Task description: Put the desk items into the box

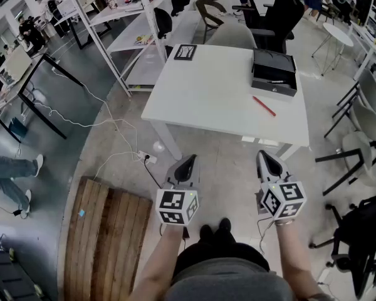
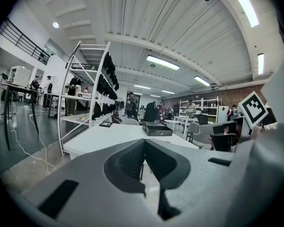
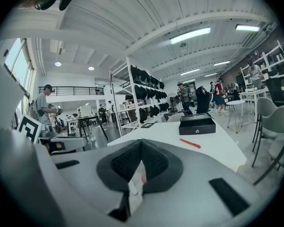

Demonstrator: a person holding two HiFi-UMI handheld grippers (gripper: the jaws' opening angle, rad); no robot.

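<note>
A white table (image 1: 219,93) stands ahead of me. At its far right corner sits a black box (image 1: 274,71) with its lid down, and a red pen (image 1: 264,106) lies in front of it. A black-framed card (image 1: 185,52) rests near the far left edge. My left gripper (image 1: 189,160) and right gripper (image 1: 265,155) hover side by side above the floor, short of the table's near edge, both shut and empty. The right gripper view shows the right gripper (image 3: 141,143), the box (image 3: 197,124) and the pen (image 3: 190,144). The left gripper view shows the left gripper (image 2: 144,142) and the box (image 2: 157,129).
Grey chairs (image 1: 363,137) crowd the right side of the table, and a black chair (image 1: 279,17) stands behind it. A wooden pallet (image 1: 106,237) lies on the floor at lower left. Cables and a power strip (image 1: 144,157) trail near the table leg. A white shelving rack (image 1: 131,17) stands at the left.
</note>
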